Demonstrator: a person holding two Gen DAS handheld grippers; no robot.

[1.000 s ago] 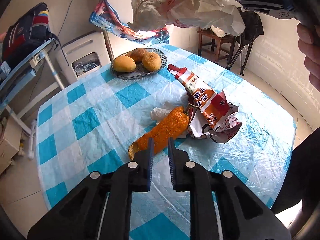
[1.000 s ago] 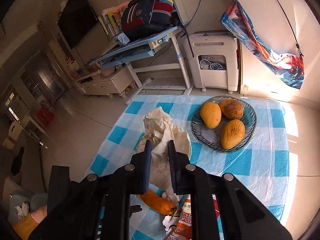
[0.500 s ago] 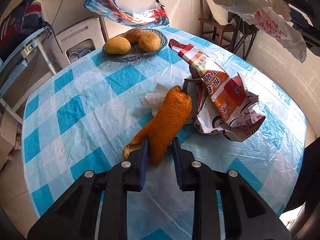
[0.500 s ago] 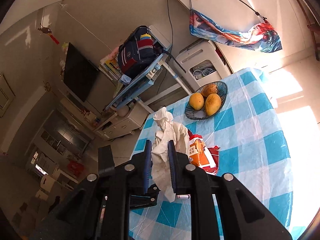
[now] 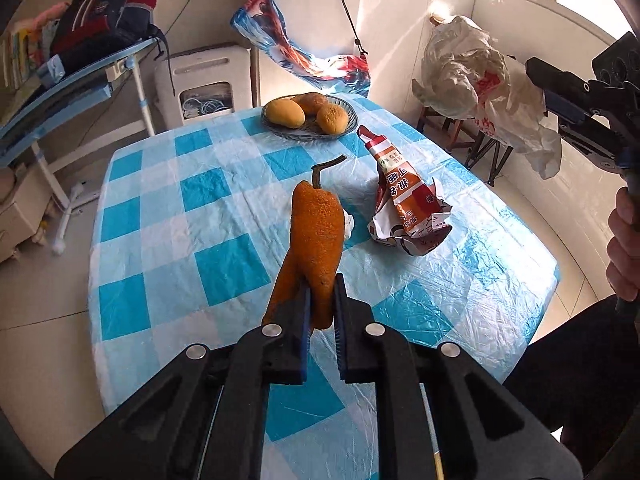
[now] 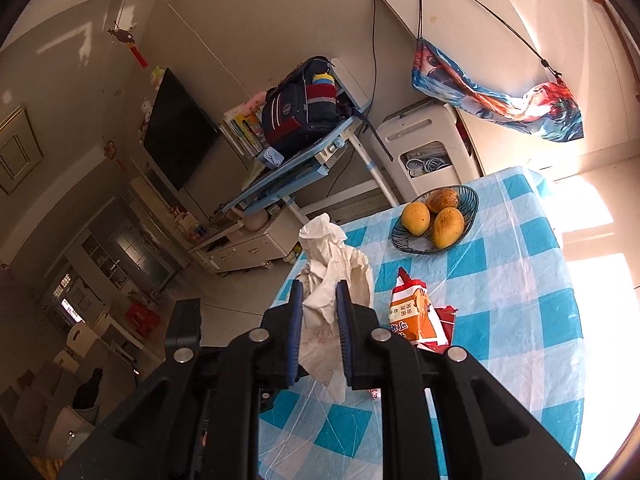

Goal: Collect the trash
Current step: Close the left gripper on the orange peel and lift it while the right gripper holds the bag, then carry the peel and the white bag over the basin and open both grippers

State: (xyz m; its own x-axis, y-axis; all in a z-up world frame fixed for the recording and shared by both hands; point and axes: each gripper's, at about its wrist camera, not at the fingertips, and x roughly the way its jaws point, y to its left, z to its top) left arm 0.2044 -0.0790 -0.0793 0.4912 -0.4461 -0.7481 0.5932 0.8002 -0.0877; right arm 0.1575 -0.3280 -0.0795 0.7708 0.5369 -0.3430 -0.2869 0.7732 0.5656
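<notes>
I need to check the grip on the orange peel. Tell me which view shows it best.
The left wrist view: the orange peel rises clear of the table, pinched in the left gripper. The right wrist view shows none of it.

The left gripper [image 5: 321, 312] and right gripper [image 6: 318, 312] are matte black plastic, each with two angular fingers lined with ribbed blue pads [image 5: 305, 320], round silver screws [image 5: 271, 330] at the pivots, and triangular cut-outs in the arms.

A home living room: a wall TV [image 6: 178, 128], a schoolbag [image 6: 300, 104] on a study desk [image 6: 280, 168], and a checked-cloth table [image 5: 224, 208] with a fruit bowl [image 5: 310, 120].
</notes>
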